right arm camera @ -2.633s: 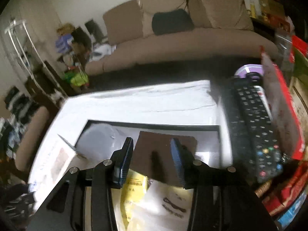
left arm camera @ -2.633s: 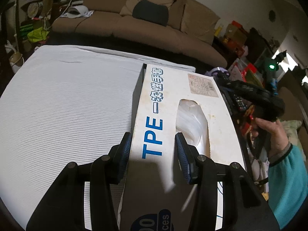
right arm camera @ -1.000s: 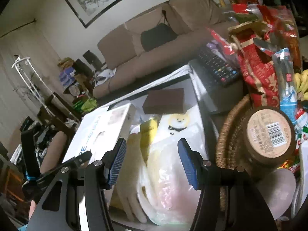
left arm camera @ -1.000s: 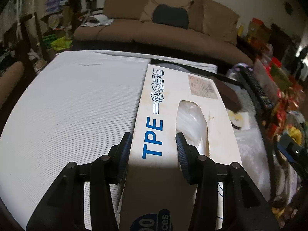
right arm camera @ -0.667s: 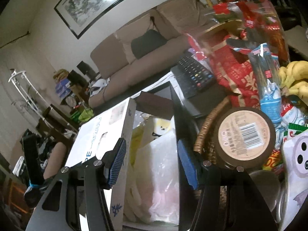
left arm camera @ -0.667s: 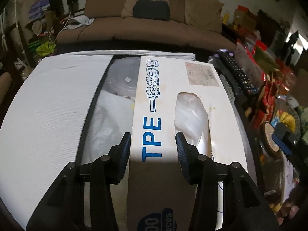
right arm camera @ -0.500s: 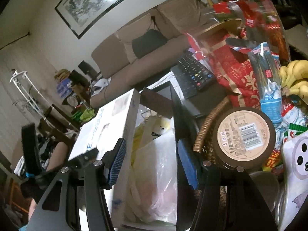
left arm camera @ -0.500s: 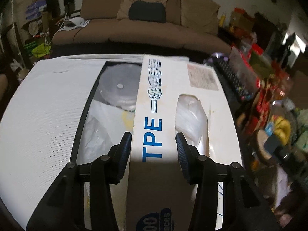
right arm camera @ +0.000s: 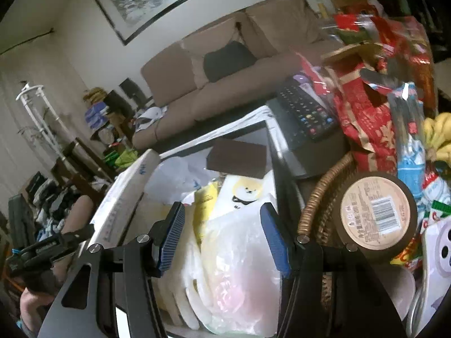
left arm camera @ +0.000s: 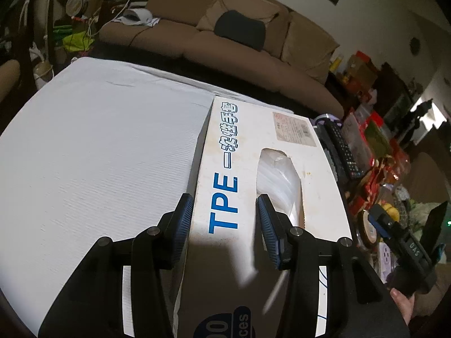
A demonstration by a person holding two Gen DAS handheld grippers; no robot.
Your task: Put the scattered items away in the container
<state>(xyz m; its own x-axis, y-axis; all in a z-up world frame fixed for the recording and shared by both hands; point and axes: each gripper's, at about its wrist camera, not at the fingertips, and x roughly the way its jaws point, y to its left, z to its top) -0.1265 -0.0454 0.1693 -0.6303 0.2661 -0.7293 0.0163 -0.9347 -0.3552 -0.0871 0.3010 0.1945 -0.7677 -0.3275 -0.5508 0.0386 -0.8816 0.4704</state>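
My left gripper (left arm camera: 225, 222) is shut on a white glove box (left arm camera: 262, 186) printed "TPE", with plastic gloves showing in its oval opening. The box is held tilted over the left side of the black-rimmed container (right arm camera: 274, 152); in the right wrist view its edge (right arm camera: 126, 186) leans at the container's left. My right gripper (right arm camera: 222, 232) is open and empty above the container's near end. Inside lie a brown pad (right arm camera: 236, 157), a yellow packet (right arm camera: 207, 197), a dog-print bag (right arm camera: 245, 193) and clear plastic bags (right arm camera: 234, 276).
A white ribbed mat (left arm camera: 93, 152) covers the table to the left. A remote control (right arm camera: 307, 109) lies right of the container. A wicker basket (right arm camera: 318, 197) with a brown-lidded jar (right arm camera: 377, 211), red snack bags (right arm camera: 366, 118) and bananas (right arm camera: 439, 132) crowds the right. A brown sofa (left arm camera: 225, 39) stands behind.
The glove box in my left gripper has swung back left and now hides the container's inside from the left wrist view. My right gripper has stayed open above the container.
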